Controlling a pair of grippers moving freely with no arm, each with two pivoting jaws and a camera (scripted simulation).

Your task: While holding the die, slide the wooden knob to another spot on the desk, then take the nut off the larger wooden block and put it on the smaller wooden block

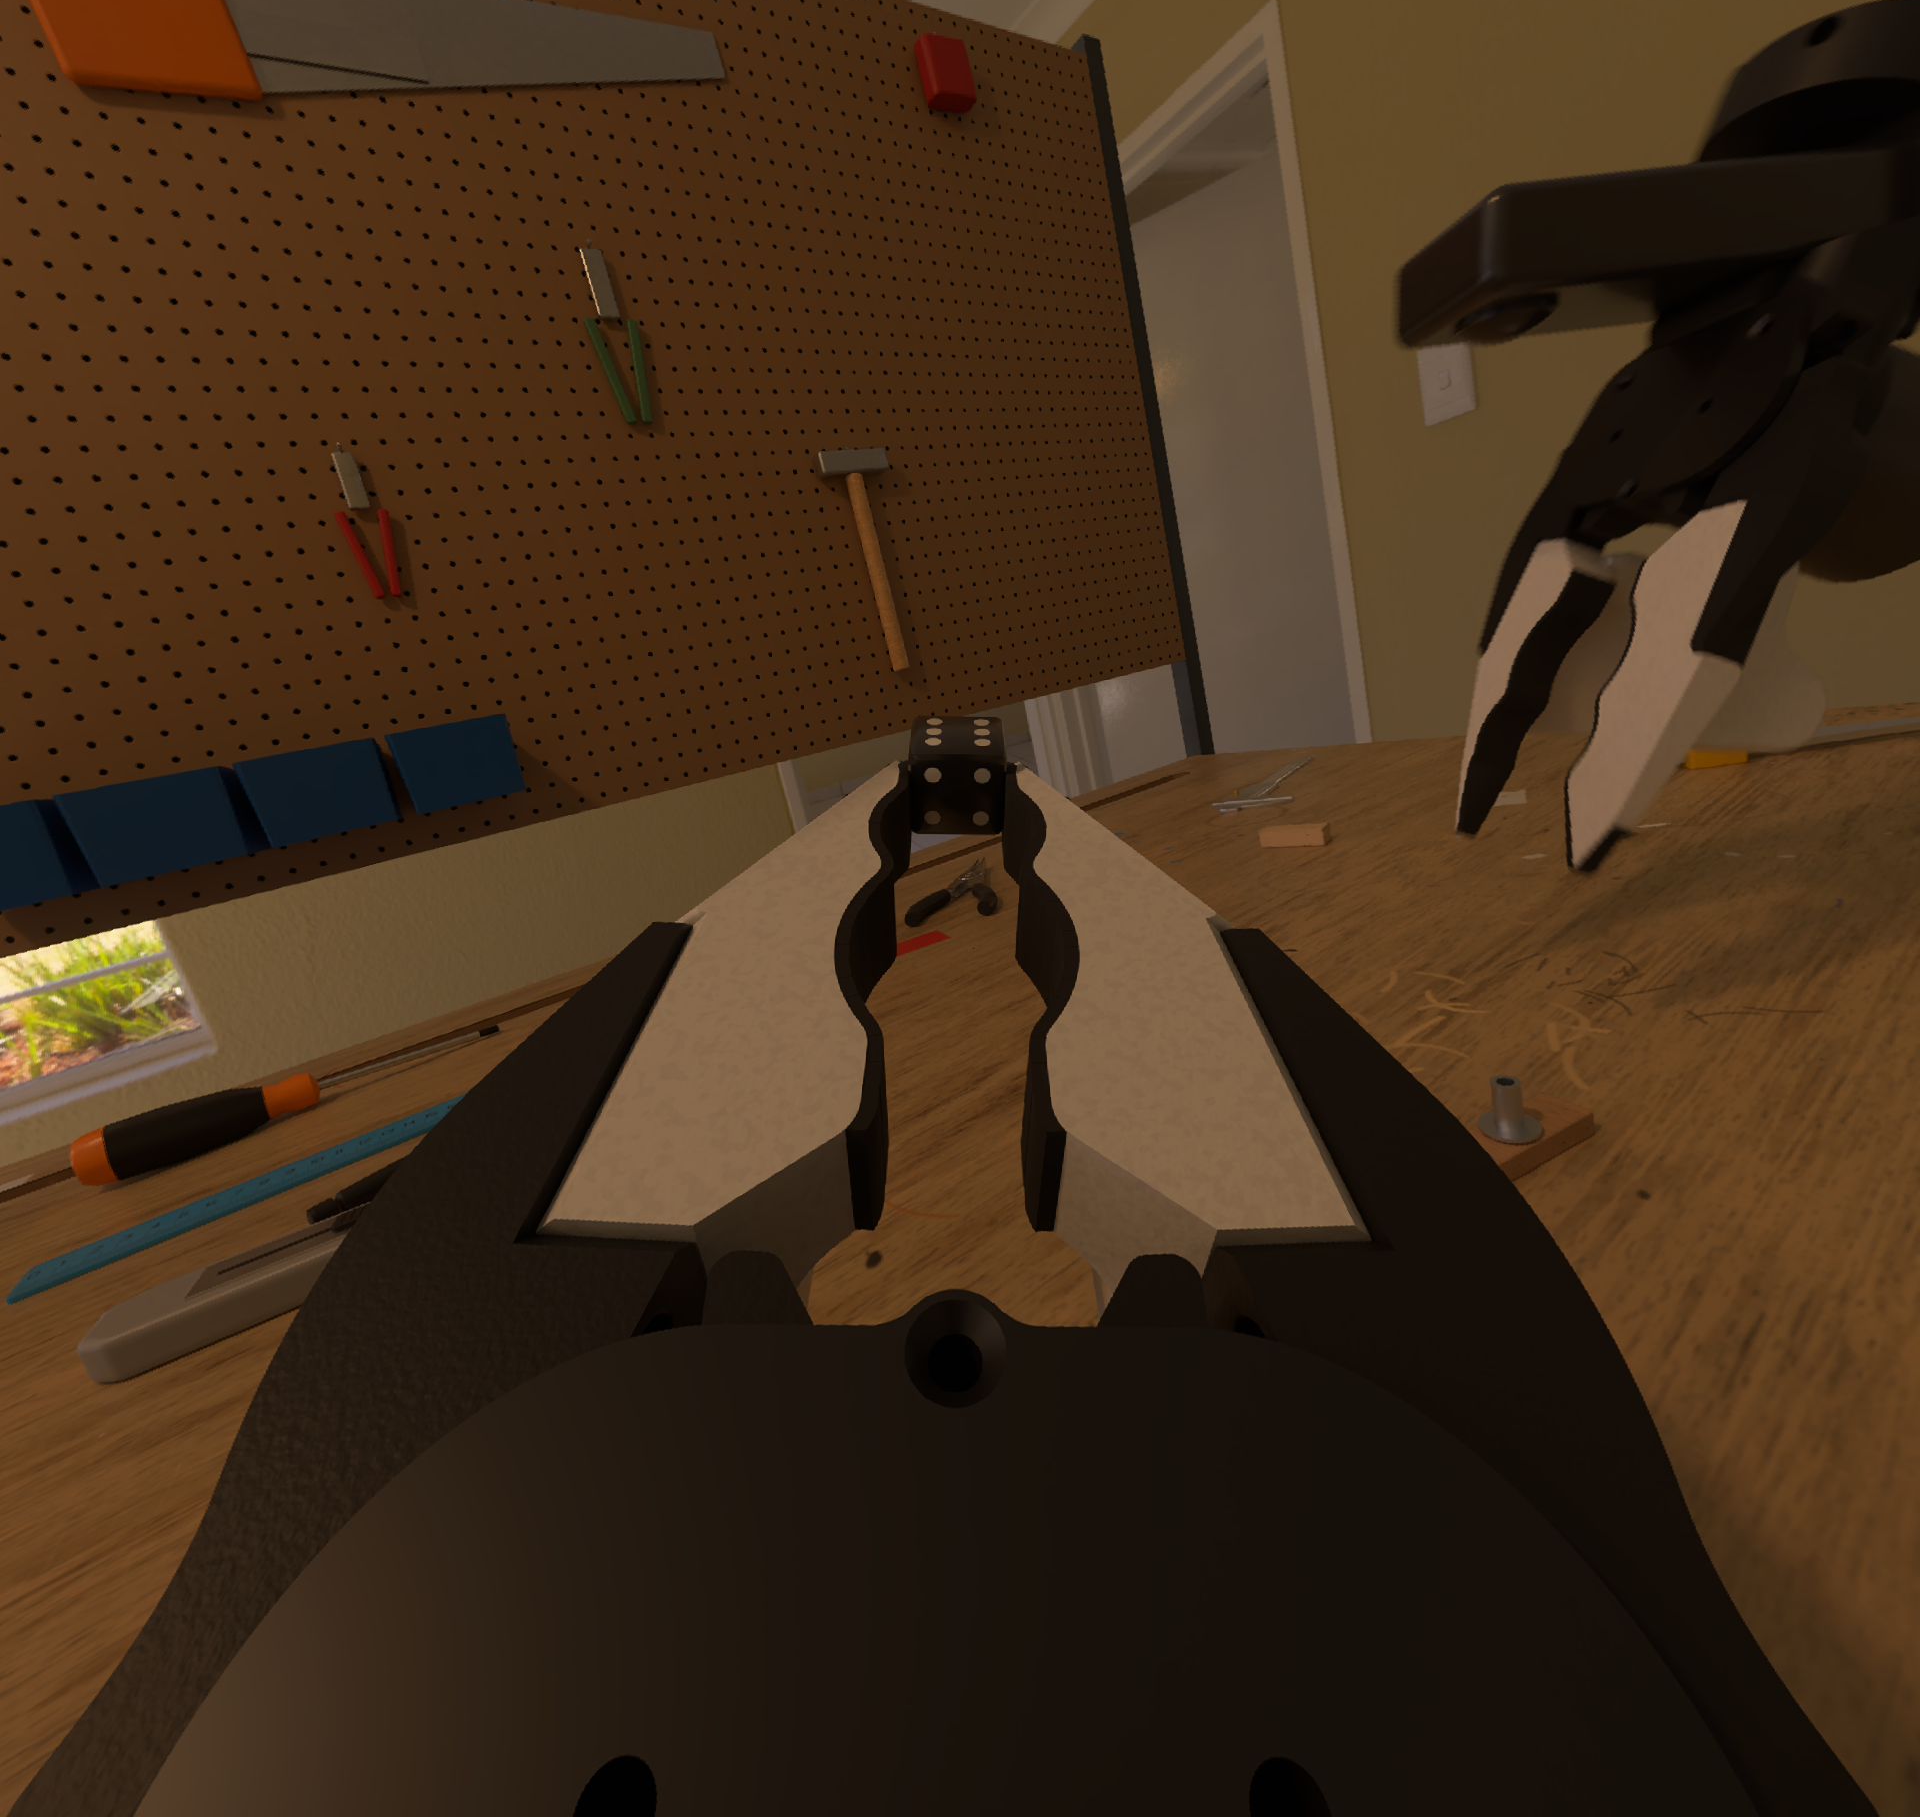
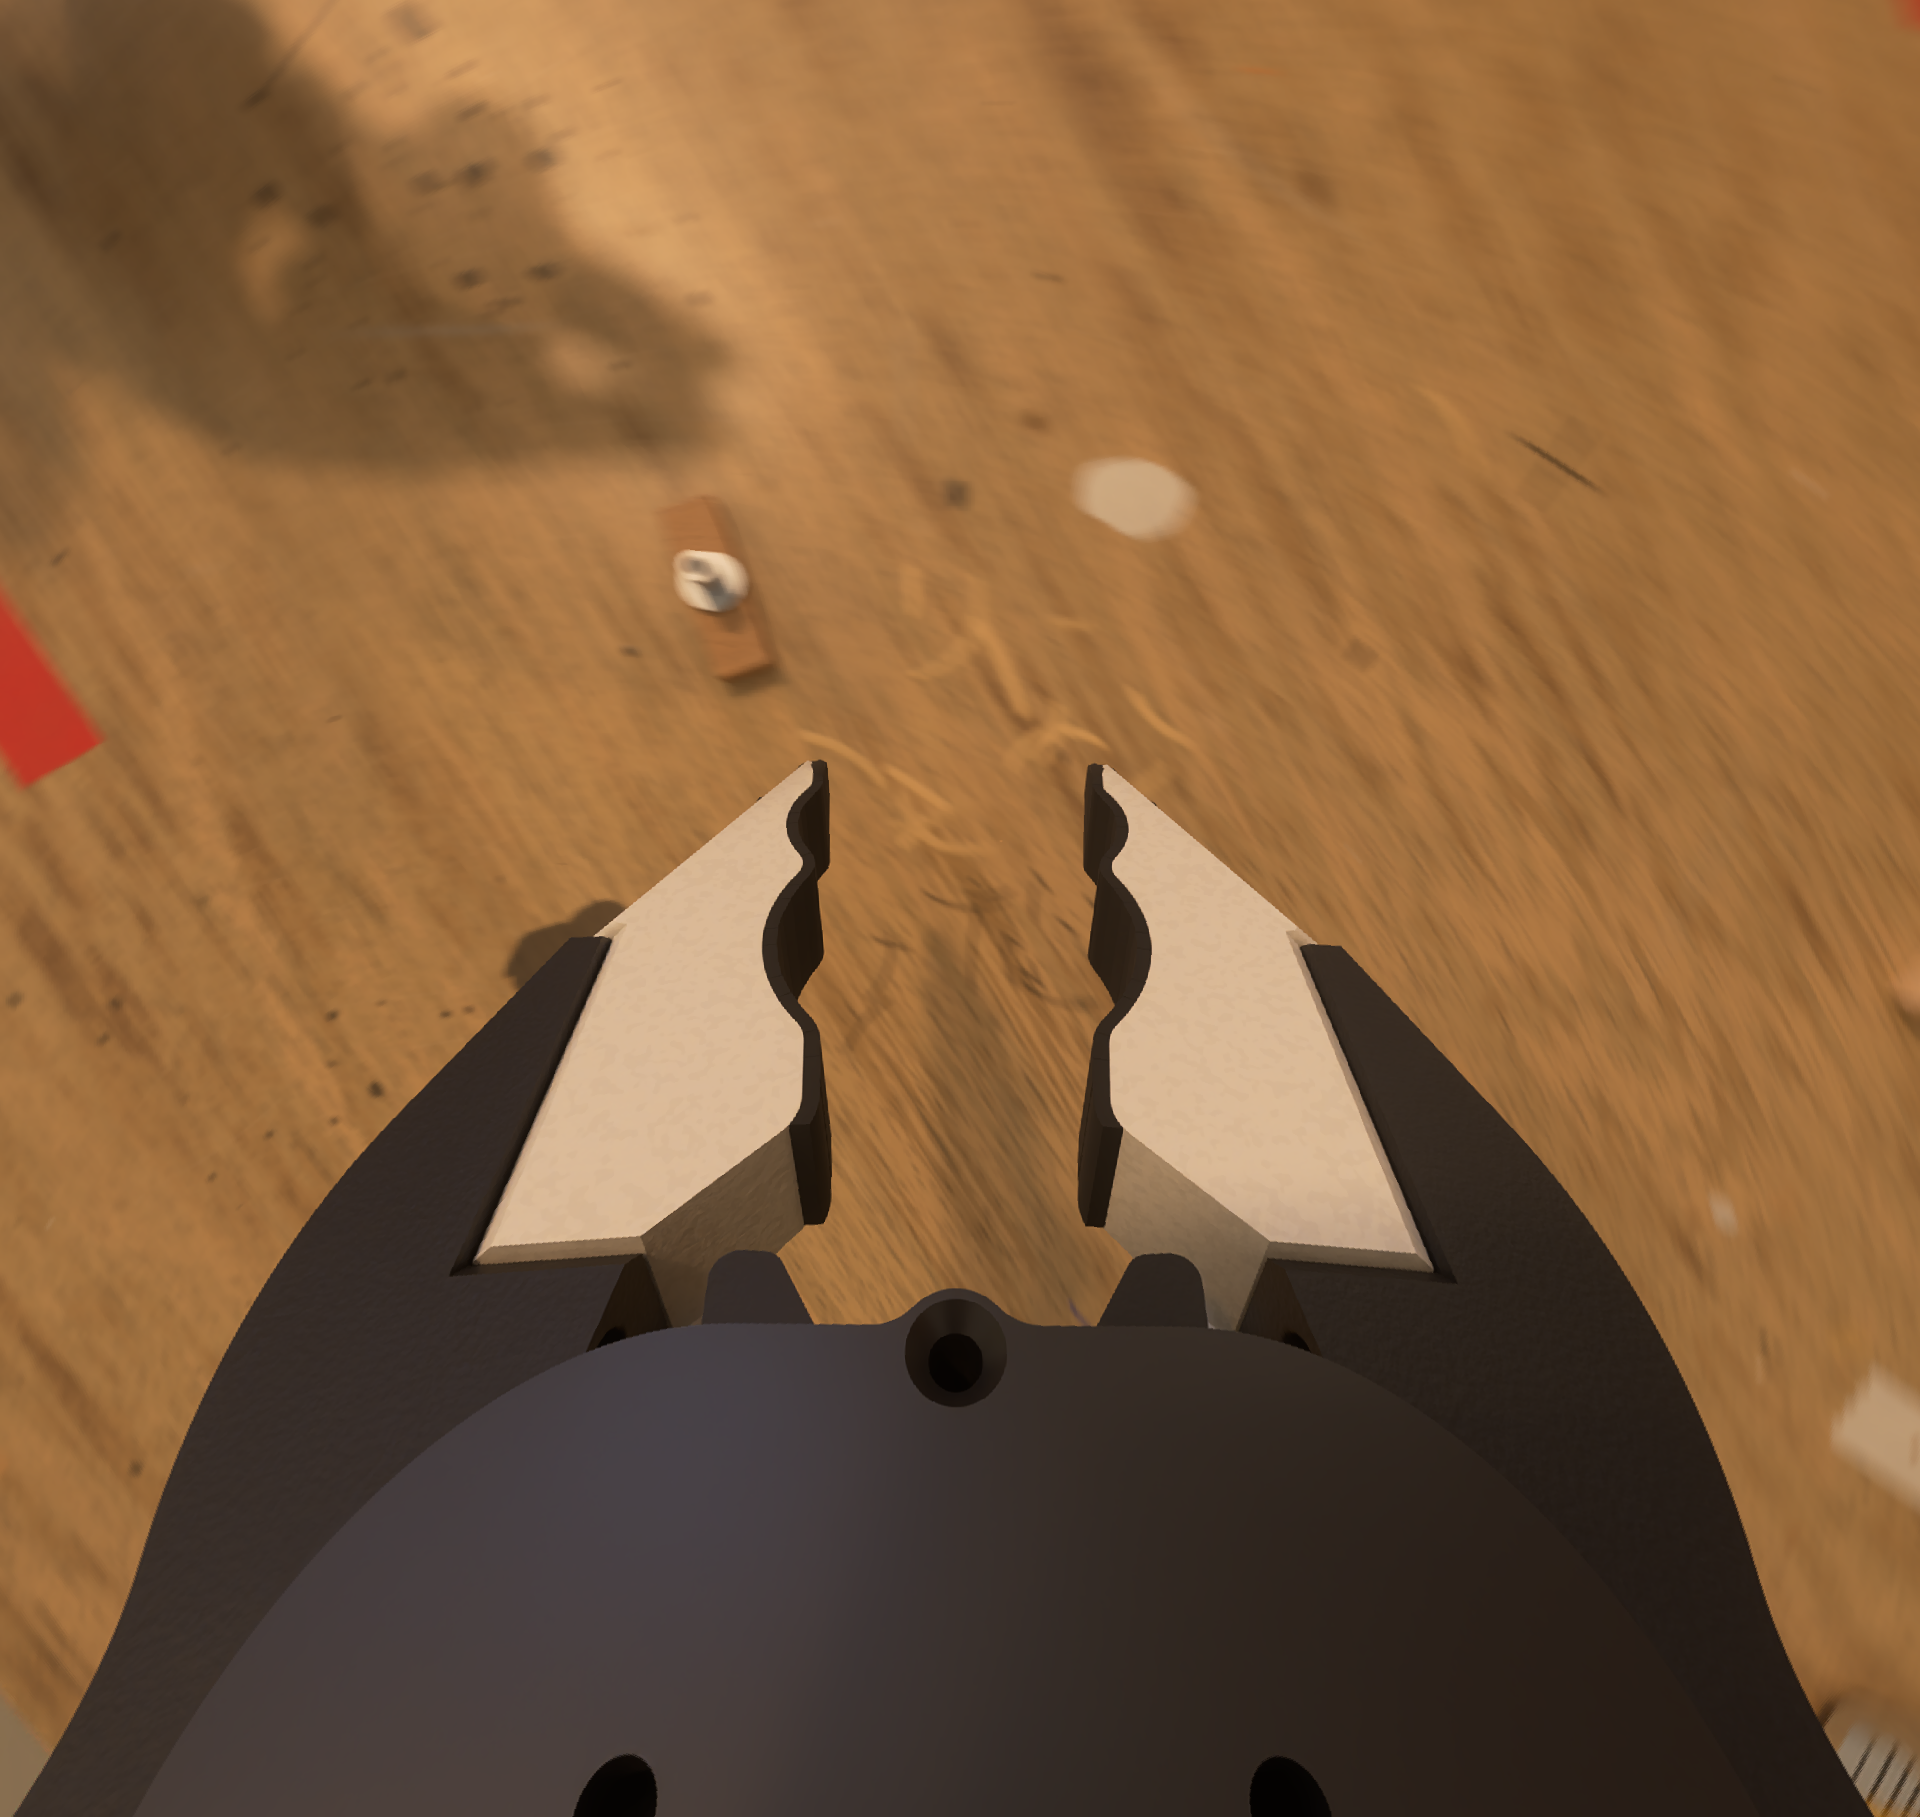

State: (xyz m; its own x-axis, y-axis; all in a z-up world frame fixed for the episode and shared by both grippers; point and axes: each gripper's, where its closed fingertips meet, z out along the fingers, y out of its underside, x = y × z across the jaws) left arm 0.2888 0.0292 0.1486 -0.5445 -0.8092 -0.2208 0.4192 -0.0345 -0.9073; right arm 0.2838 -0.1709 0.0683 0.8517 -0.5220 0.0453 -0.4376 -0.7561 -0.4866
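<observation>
My left gripper (image 1: 956,768) is shut on a black die with white pips (image 1: 954,793), held at its fingertips above the wooden desk (image 1: 1351,1404). A metal nut (image 1: 1509,1111) stands on the larger wooden block (image 1: 1558,1133) to the right; both also show in the right wrist view, the nut (image 2: 710,580) on the block (image 2: 732,640). The smaller wooden block (image 1: 1294,835) lies farther back. My right gripper (image 2: 956,770) is open and empty above the desk, also seen in the left wrist view (image 1: 1527,837). A pale round piece (image 2: 1132,498), perhaps the wooden knob, lies ahead of it.
A pegboard (image 1: 520,417) with a saw, hammer and pliers hangs at the back. A screwdriver (image 1: 192,1128), blue ruler (image 1: 239,1201) and grey tool (image 1: 208,1300) lie left. Black pliers (image 1: 956,900) and red tape (image 1: 920,944) lie beyond my left fingers. Wood shavings (image 2: 987,666) are scattered.
</observation>
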